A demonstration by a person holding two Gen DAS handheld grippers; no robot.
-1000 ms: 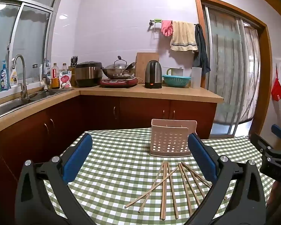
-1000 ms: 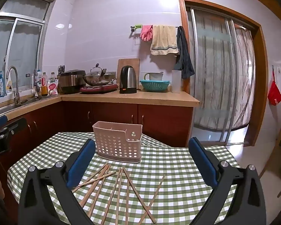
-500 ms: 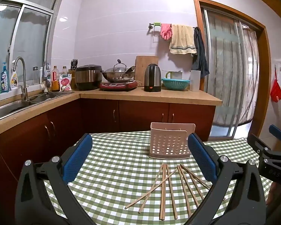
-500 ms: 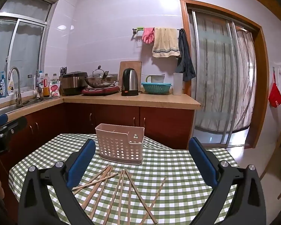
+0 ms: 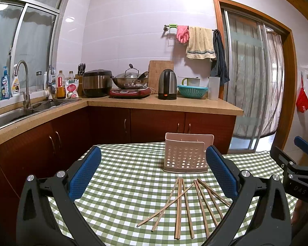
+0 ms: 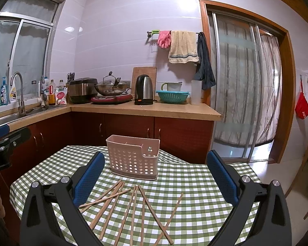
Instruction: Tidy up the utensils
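Kitchen counters and a sliding door are framing a green-and-white checked tabletop where loose wooden chopsticks are lying scattered just before the perforated pink plastic utensil holder. Both the left gripper and right gripper are hovering spread wide, grasping nothing, apparently preparing a first pick.

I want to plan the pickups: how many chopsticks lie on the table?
8 chopsticks, all loose on the checked tablecloth in front of the pink holder: four fanned on the left, four on the right. Some cross and overlap, so one more may be hidden.
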